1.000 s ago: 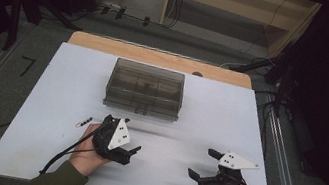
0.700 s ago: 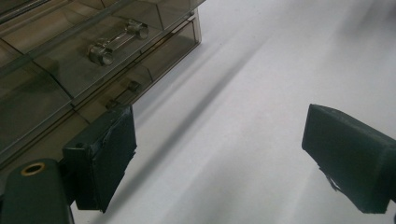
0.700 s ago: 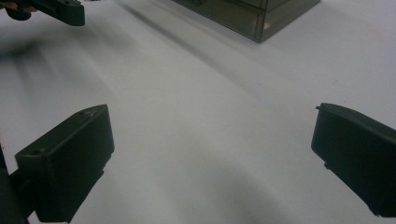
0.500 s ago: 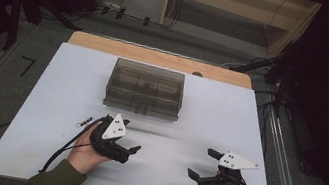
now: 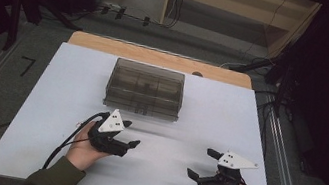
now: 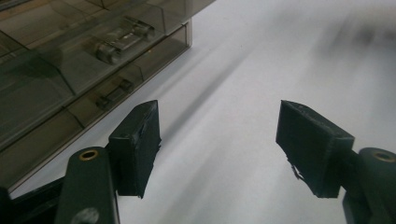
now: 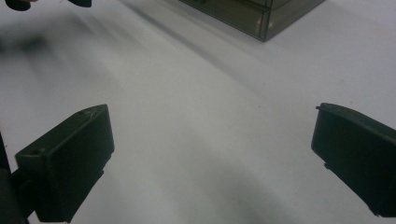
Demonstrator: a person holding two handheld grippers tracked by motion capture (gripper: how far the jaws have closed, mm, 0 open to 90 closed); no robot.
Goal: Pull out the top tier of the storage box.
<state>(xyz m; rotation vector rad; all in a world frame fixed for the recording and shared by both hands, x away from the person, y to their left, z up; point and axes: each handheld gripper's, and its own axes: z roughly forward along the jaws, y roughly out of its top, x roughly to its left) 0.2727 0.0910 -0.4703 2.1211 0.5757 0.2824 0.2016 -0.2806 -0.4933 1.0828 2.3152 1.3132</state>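
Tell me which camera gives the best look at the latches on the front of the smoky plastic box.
The left gripper view: the box is close, so its metal latches show in detail. The high view shows the whole closed box on the white table, its latches just small marks. The right gripper view catches one corner of it.
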